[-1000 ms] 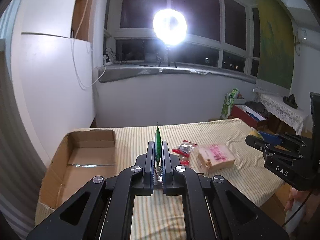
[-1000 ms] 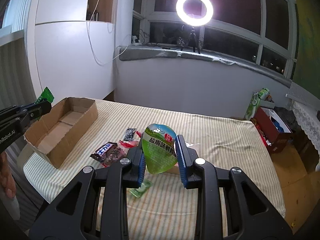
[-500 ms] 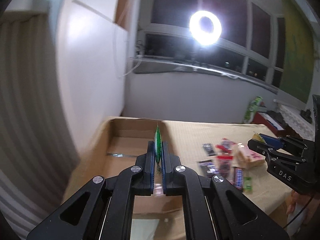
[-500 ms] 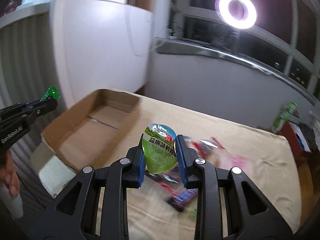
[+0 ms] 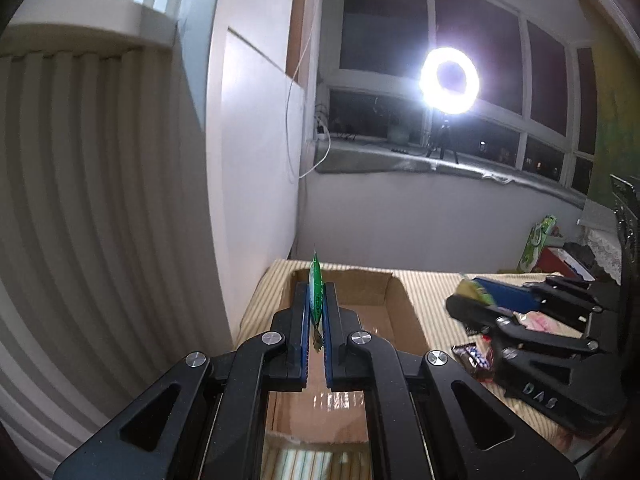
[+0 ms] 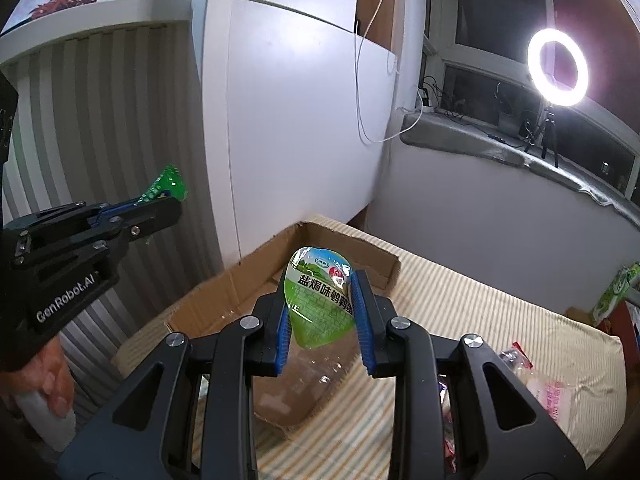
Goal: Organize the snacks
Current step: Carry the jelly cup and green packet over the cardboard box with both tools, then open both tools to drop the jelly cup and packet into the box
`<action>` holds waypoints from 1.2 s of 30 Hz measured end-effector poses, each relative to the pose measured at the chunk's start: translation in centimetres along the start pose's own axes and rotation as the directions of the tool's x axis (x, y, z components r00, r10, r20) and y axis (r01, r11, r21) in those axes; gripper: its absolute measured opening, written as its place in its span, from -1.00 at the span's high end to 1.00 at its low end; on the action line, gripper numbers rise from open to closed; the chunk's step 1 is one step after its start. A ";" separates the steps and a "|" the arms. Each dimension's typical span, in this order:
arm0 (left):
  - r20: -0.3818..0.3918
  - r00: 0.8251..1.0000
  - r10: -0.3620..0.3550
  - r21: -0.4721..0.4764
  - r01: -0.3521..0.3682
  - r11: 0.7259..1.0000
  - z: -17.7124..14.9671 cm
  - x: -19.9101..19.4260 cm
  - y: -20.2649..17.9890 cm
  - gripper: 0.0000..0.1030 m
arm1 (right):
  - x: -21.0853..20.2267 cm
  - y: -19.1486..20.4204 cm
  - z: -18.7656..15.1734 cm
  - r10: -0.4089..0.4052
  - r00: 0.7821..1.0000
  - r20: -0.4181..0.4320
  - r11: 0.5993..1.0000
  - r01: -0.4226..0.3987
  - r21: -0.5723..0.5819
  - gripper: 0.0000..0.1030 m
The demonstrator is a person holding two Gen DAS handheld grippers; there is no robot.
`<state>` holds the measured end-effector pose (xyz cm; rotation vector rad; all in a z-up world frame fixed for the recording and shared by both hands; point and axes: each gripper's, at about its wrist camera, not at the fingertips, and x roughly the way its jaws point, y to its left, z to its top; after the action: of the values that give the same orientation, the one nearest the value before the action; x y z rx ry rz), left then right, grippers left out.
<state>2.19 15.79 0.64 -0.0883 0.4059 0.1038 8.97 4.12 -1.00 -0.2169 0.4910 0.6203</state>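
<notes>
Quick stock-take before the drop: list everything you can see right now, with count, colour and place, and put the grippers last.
Cardboard box: one, brown, open, at the left end of the table.
Table: one, covered in a cream striped cloth.
Green packet: one, thin, seen edge-on, pinched in the left gripper above the box.
Green pouch: one, green with white print, held in the right gripper over the box.
Loose snacks: several, dark, red and pink wrappers, on the cloth right of the box; exact count unclear.
Ring light: one, white, lit, on the window ledge.
Green bag: one, beyond the table's far right.
Left gripper: black, blue pads, shut on the packet.
Right gripper: black, blue pads, shut on the pouch.
</notes>
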 end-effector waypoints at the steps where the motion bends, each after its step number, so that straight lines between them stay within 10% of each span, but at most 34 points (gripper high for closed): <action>1: 0.001 1.000 -0.004 0.001 0.004 1.000 -0.1 0.2 0.1 0.92 | 0.6 0.1 -0.2 0.009 1.000 -0.010 1.000 -0.009 0.004 0.45; 14: -0.185 0.982 -0.043 -0.045 0.036 0.998 -5.2 6.6 0.7 0.92 | 7.0 -0.5 -4.5 0.063 0.985 -0.162 0.997 -0.056 0.049 0.44; 17: -0.207 0.978 -0.038 -0.049 0.028 0.998 -5.7 7.4 0.8 0.91 | 7.7 -0.8 -4.7 0.056 0.984 -0.168 0.998 -0.049 0.044 0.05; 22: -0.204 0.979 0.009 -0.053 -0.020 0.998 -5.9 7.5 1.0 -0.10 | 7.1 -1.5 -4.5 0.040 0.989 -0.141 0.998 -0.032 0.058 -0.12; 31: -0.185 0.983 0.012 -0.041 -0.020 0.999 -5.5 6.6 0.5 -0.13 | 4.7 -3.2 -5.8 -0.075 0.988 -0.138 0.992 0.088 0.092 -0.12; 36: -0.172 0.985 0.012 -0.037 -0.019 0.999 -5.3 5.6 0.3 -0.14 | 3.5 -6.1 -8.4 -0.208 0.953 -0.221 0.965 0.236 0.110 -0.12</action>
<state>5.22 15.97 -6.46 -0.1332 0.5766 0.1197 11.95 -1.78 -9.72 -0.2061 0.6981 0.3426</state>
